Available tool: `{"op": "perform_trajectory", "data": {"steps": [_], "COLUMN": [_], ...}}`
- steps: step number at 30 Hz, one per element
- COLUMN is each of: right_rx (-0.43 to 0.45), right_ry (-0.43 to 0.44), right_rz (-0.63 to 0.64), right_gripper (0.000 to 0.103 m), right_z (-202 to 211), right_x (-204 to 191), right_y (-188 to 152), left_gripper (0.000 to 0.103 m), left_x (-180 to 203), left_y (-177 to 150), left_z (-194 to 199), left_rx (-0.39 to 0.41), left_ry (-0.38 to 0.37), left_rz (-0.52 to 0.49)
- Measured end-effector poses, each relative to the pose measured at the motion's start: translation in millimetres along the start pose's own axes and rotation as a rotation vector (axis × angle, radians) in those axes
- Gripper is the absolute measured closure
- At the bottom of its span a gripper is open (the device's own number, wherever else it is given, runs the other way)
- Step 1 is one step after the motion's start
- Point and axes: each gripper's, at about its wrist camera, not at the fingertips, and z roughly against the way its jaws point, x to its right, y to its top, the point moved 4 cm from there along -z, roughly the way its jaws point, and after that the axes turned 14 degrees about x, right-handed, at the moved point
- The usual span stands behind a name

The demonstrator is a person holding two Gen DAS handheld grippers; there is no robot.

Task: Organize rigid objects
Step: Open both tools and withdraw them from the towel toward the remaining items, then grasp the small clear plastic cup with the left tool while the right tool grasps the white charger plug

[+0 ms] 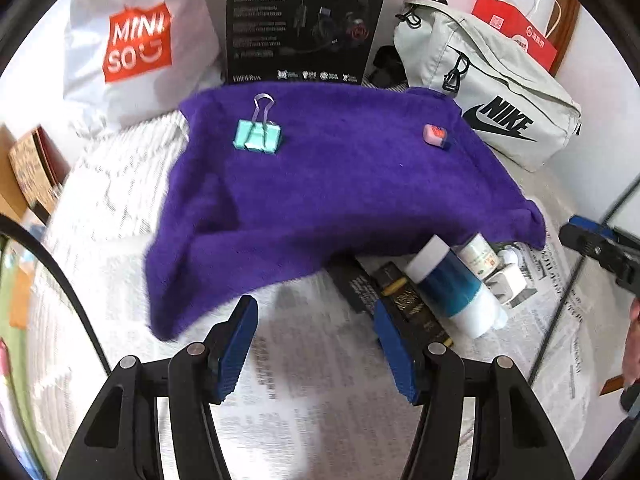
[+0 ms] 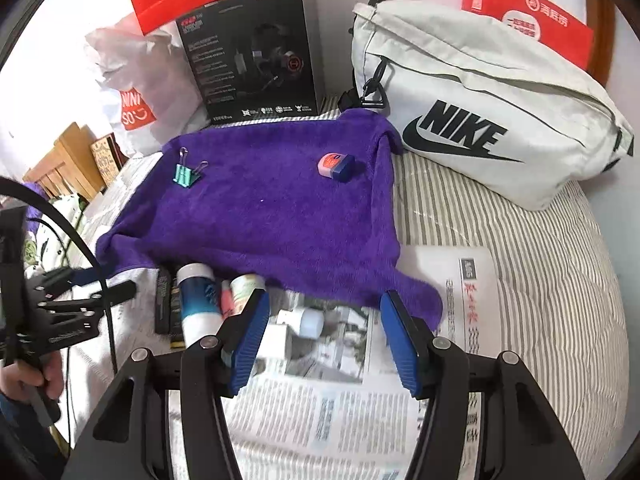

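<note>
A purple towel (image 1: 320, 184) lies spread on the bed, also in the right wrist view (image 2: 272, 216). On it sit a teal binder clip (image 1: 258, 134) (image 2: 185, 174) at the far left and a small pink-and-blue sharpener (image 1: 435, 136) (image 2: 336, 166) at the far right. At the towel's near edge lie a blue-and-white bottle (image 1: 452, 284) (image 2: 198, 300), a small labelled jar (image 1: 478, 254) (image 2: 246, 286), a black box (image 1: 404, 304), a white charger plug (image 1: 508, 282) and a white cap (image 2: 308, 322). My left gripper (image 1: 316, 344) is open and empty over newspaper. My right gripper (image 2: 324, 332) is open and empty above the white cap.
A black headset box (image 1: 304, 20) (image 2: 256, 52), a Miniso bag (image 1: 136, 40), a white Nike bag (image 1: 488, 92) (image 2: 480, 112) and red paper bags (image 2: 528, 16) stand behind the towel. Newspaper (image 2: 340, 412) covers the striped bedding (image 2: 552, 280). A wooden frame (image 2: 64, 156) is at far left.
</note>
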Motion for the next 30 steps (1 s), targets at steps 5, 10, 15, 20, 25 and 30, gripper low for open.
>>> {"op": "perform_trajectory", "data": {"steps": [5,10,15,20,25,30], "right_rx": [0.005,0.000,-0.002,-0.017,-0.028,-0.048], "right_ry": [0.008,0.006,0.014,0.020,0.020,0.017], "right_rz": [-0.011,-0.017,-0.019,0.001,-0.001,0.006], "right_gripper": [0.044,0.044,0.044,0.044,0.044,0.044], "right_z": [7.0,10.2,6.8,4.0,1.7,-3.3], "right_x": [-1.4,0.4,-1.0,-5.4,-4.8,-4.5], "right_y": [-8.7,-16.4,-18.3,-22.4,-26.3,-32.3], "left_gripper": [0.044,0.044,0.044,0.045,0.066,0.076], "left_x": [4.7,1.2,0.3,7.0,12.7,20.2], "left_y": [-7.0,-16.8,-18.2,-15.3,-17.4,-21.7], "left_z": [-13.2,-7.9,-8.1,-12.0,-13.7,-12.5], "left_rx": [-0.031,-0.043,-0.032,-0.016,-0.028,-0.016], "left_ry": [0.027,0.032,0.023,0.021,0.003,-0.021], "left_rz": [-0.025,-0.045,-0.062,-0.137,-0.200,-0.248]}}
